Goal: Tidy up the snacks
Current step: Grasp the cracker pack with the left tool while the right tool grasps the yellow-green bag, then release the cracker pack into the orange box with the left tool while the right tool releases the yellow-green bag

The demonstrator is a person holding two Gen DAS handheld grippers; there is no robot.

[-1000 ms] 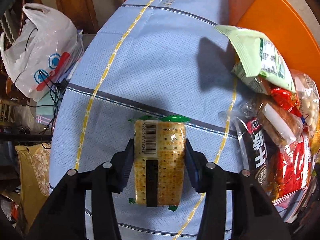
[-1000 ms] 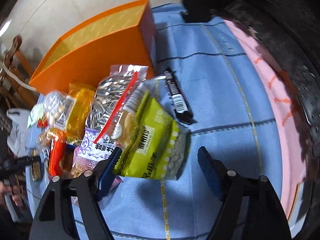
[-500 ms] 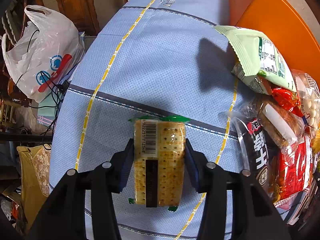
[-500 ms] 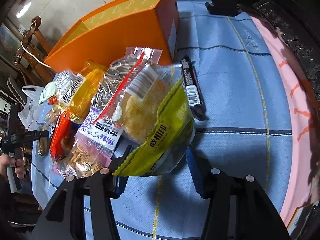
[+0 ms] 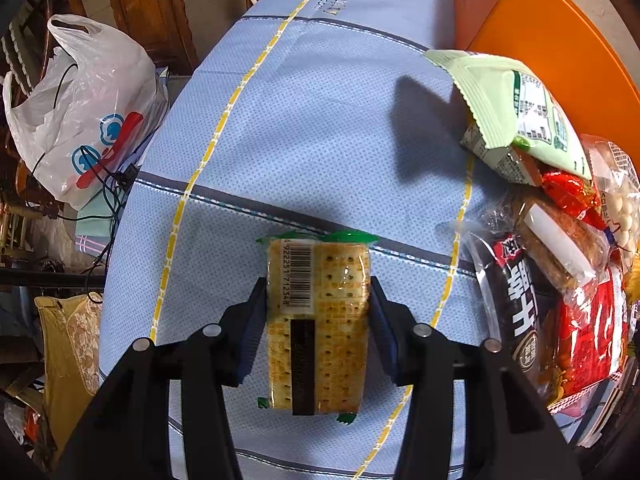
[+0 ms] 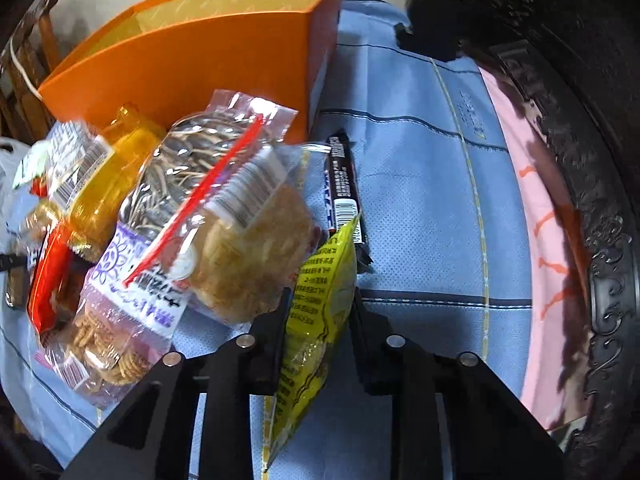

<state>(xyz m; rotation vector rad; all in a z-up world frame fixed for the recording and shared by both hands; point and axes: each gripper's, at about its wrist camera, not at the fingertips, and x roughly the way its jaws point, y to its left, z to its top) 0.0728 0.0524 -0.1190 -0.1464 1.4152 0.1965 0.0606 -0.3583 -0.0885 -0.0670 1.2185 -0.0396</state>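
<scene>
Gripping a cracker pack (image 5: 318,324) between its two pads, the left gripper (image 5: 318,332) is pointing straight down over the blue tablecloth (image 5: 320,120), with the pack lying lengthwise along its fingers, barcode facing the camera. That side-on hold is probably keeping the stiff pack level for carrying. To this gripper's right, the snack pile (image 5: 560,240) is spreading out, with the orange box (image 5: 540,40) beyond it.

Meanwhile the right gripper (image 6: 318,320) has just been closing its jaws, and they are now pinching the yellow snack bag (image 6: 320,312), which is standing on edge between them and bulging above and below the pads. Left of this gripper, clear bags of seeds (image 6: 200,160) and crackers are overlapping; ahead, a dark bar (image 6: 344,192) is lying just in front of the orange box, likely where the snacks are going.
</scene>
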